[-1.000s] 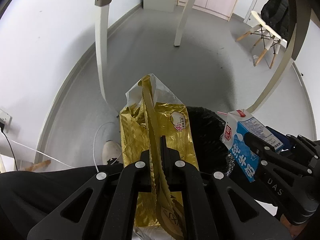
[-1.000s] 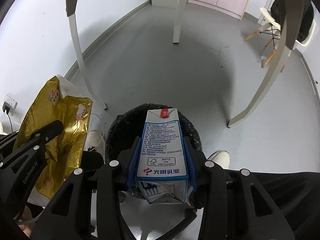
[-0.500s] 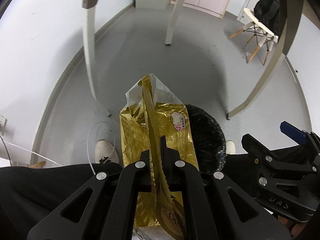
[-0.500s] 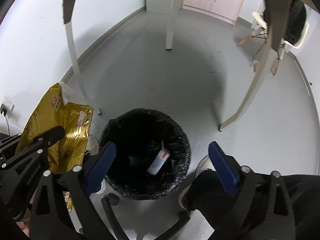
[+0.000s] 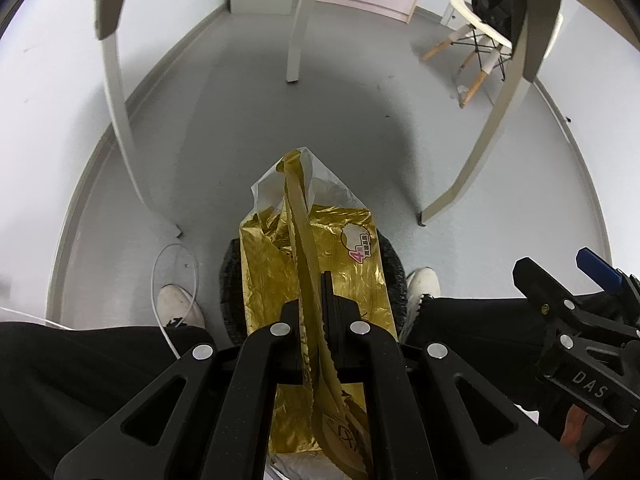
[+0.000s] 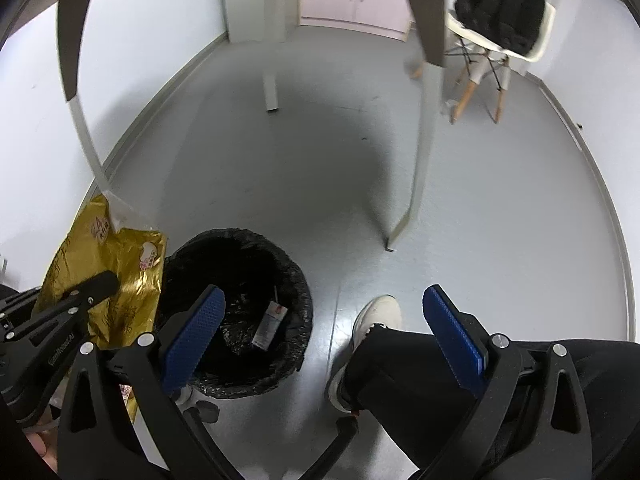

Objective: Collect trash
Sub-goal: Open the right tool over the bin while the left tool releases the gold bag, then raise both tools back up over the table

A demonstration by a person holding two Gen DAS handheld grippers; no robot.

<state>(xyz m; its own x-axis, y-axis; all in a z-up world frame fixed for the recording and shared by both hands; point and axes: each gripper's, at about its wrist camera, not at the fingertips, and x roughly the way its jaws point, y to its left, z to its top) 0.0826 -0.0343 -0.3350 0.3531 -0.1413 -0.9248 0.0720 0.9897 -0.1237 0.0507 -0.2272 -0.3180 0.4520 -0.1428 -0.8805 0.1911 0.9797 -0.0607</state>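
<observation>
The left gripper (image 5: pixel 316 292) is clamped tight on the seam of a crumpled gold foil bag (image 5: pixel 352 264), which hangs directly above the black-lined trash bin (image 6: pixel 296 280), most likely so that it will fall inside once released. A clear plastic sleeve (image 5: pixel 324 184) sticks out past the bag's far end. The right gripper (image 6: pixel 324 328) stands with its blue pads (image 6: pixel 192 336) spread wide and nothing between them; it sits off to the bin's right side, over the person's dark trouser leg (image 6: pixel 420 364), which probably keeps it out of the way of the drop. A milk carton (image 6: pixel 270 322) already lies on the bin's floor, resting near the right wall of the liner, so part of the collecting looks done and the gold bag appears to be the item in hand. From the left wrist view the bag covers almost the whole bin, leaving only slivers of its rim on either side, so how well the bag is centred over the opening cannot be judged there. The bag's near end is cut off by the frame's lower edge. Whether anything else lies in the bin is hard to tell against the black liner.
</observation>
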